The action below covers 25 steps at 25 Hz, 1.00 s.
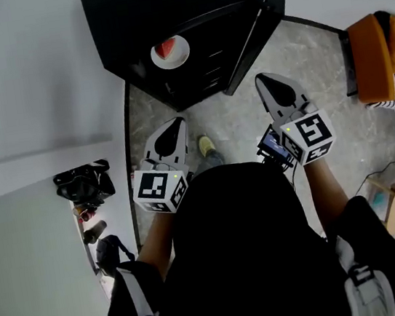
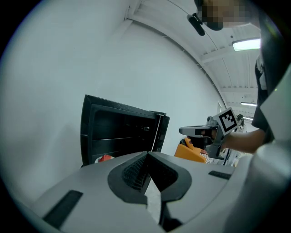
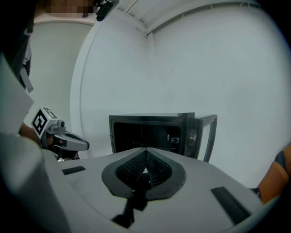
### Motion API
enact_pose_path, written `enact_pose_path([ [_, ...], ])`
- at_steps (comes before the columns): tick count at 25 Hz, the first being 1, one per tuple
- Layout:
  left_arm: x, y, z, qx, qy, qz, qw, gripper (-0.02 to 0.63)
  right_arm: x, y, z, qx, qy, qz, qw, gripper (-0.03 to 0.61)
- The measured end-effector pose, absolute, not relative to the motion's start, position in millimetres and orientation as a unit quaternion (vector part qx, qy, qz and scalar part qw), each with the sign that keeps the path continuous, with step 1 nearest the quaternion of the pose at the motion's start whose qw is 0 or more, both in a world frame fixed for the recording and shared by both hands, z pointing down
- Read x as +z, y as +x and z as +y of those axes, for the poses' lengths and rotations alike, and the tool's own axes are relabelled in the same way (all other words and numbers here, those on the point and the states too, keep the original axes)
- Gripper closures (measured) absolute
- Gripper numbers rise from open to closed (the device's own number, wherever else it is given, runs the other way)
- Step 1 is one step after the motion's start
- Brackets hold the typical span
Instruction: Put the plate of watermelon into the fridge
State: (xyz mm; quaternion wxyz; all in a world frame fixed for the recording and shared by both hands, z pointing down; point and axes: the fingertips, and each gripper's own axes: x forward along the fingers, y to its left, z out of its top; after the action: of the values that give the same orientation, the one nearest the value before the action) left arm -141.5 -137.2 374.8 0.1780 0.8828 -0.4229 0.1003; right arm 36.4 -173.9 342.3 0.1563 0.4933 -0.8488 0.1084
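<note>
The left gripper point(image 1: 176, 125) and right gripper point(image 1: 269, 79) are held closed and empty, clear of the open fridge point(image 1: 134, 16), seemingly because the plate point(image 1: 169, 52) is already set inside.

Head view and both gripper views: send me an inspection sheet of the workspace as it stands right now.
Surface: speckled grey floor.
Job's things: black fridge, door open; plate of watermelon apparently on a shelf inside.
Clutter: black bag and bottles at the left.
Grippers: left gripper and right gripper, jaws shut, both empty.
Cables: one thin cable on the floor, right side.
Surroundings: white wall, orange chair.
</note>
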Motion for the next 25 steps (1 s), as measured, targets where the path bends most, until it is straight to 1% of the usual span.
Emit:
enact_pose_path([
  [5,367,-114,-117,0.093,0.886,-0.416,0.185,0.603,334,63,-150,0.101,0.507,-0.845,0.135,0.569],
  [10,365,-93,-83,0.098,0.888,-0.413,0.176,0.603,336,85,-115,0.100,0.514,-0.841,0.134,0.569],
  [25,355,-39,65,0.084,0.879,-0.444,0.152,0.603,327,148,33,0.090,0.512,-0.846,0.118,0.569],
])
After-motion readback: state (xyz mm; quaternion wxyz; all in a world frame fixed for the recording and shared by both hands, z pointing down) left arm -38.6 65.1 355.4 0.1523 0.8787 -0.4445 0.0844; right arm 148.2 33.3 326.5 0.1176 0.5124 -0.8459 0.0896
